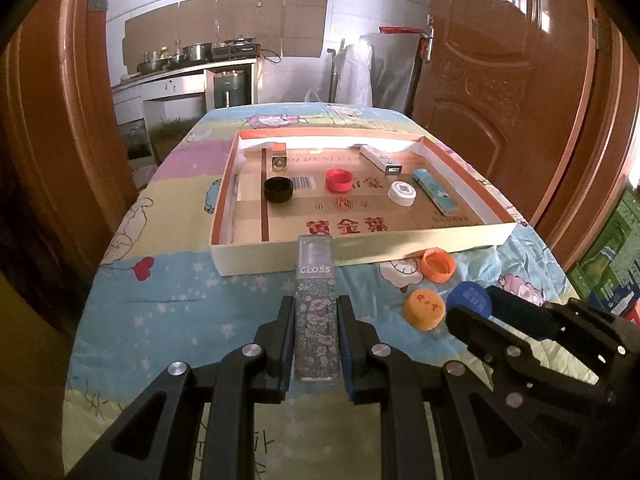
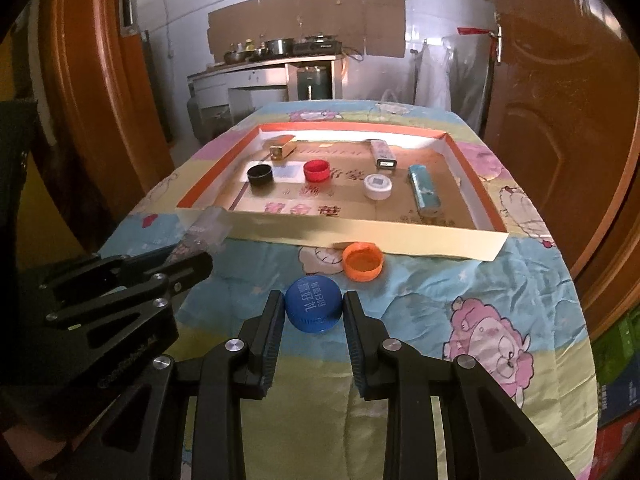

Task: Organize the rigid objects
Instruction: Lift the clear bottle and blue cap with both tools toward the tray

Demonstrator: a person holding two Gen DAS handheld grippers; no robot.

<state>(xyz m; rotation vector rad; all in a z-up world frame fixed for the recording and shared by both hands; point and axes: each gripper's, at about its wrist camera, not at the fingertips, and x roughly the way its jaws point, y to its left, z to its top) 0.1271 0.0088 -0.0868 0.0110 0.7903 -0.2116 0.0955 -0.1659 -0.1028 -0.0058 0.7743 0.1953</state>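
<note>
- Left wrist view: your left gripper (image 1: 316, 320) was clenched on the gloss box (image 1: 315, 304), both pads pressed against its long flowered sides, its clear "GLOSS" end pointing forward at the tray's near wall.
- The box's far tip overlapped the near wall of the tray (image 1: 280, 258); whether it touched could not be told.
- Right wrist view: your right gripper (image 2: 314, 312) had the blue cap (image 2: 314, 309) between its fingers, both pads at the cap's ribbed sides, printed top tilted toward the camera. It looked grasped.
- Just ahead of the blue cap, an open orange cap (image 2: 362, 261) lay hollow side up on the blanket (image 2: 440, 280), close against the tray's near wall.
- In the left wrist view a second orange cap (image 1: 424, 309) lay closed side up, just beside the blue cap and near the open one.
- Inside the tray, from your left: a black cap (image 1: 278, 189), a red cap (image 1: 339, 180) and a white cap (image 1: 402, 192) sat in a loose row, well apart from each other.
- Behind them lay a gold box (image 1: 279, 157) at far left and a white box (image 1: 381, 158) at far right.
- A teal box (image 1: 435, 192) lay lengthwise beside the white cap, near the tray's right wall.
- Both grippers stood over the blanket on your side of the tray, left one beside the right.
</note>
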